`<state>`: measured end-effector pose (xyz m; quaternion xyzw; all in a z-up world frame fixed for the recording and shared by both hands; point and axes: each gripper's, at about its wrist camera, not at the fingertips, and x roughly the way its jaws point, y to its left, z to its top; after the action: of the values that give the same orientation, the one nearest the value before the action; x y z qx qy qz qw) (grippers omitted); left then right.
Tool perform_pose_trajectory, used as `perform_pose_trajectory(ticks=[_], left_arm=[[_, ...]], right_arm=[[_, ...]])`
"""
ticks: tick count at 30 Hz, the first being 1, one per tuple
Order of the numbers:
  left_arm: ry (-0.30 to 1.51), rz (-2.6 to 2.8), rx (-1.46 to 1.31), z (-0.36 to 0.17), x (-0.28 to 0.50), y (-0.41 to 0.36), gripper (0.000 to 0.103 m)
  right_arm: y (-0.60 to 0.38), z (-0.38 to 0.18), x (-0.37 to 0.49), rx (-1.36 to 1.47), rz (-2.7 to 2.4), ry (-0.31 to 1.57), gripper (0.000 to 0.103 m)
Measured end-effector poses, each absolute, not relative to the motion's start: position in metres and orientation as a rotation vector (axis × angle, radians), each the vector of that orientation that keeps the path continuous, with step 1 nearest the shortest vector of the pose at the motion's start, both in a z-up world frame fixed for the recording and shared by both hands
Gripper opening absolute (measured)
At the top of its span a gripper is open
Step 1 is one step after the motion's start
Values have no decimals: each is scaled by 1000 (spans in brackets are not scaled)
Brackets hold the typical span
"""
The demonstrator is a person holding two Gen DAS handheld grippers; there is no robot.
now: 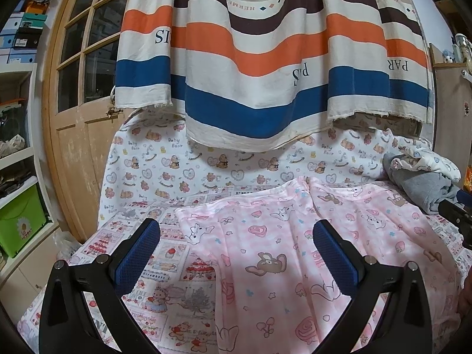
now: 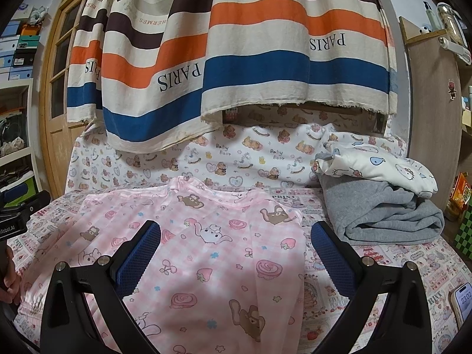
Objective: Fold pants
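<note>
1. Pink pants [image 2: 206, 250] lie spread flat on the printed bed sheet [image 1: 165, 262], roughly centre of the bed, under a striped hanging cloth [image 1: 265, 59]. No fold visible yet, so I judge the task is at its start.
2. L gripper [image 1: 236, 253]: jaws wide apart, nothing between them, hovering over the pants' left part, near the left edge of the fabric. In the right wrist view its black body shows at far left, above the elastic-looking gathered hem.
3. R gripper [image 2: 236, 256]: jaws also wide apart, empty, over the pants' right part; right-hand finger sits past the fabric's right edge, over sheet.
4. Step in hand, my read: pick grasp pts for the first fold. Which end is waist vs cuffs isn't fully clear from these views.
5. To do it well: come down on one outer edge w/ both grippers well spread along it, pinch the pants only, not the sheet under them. Thin soft fabric, so it'll likely sag & drag; lift both ends evenly & lay over so edges line up.
6. Watch: grey folded garment [image 2: 383, 218] w/ white printed item [image 2: 380, 168] on top lies just beside the pants' right side; phone [image 2: 461, 303] lies at the right edge of the bed. Keep the swing clear of both.
</note>
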<state>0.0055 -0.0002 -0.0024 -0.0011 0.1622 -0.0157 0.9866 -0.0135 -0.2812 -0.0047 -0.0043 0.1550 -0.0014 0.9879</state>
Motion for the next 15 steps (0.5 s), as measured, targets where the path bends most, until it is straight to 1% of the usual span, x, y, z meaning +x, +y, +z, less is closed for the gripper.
perform_pose_trajectory(ticks=[15], left_arm=[[325,-30,-2,-3,4,0,103]], right_arm=[[-281,-5,-13,-8,-4,313,102]])
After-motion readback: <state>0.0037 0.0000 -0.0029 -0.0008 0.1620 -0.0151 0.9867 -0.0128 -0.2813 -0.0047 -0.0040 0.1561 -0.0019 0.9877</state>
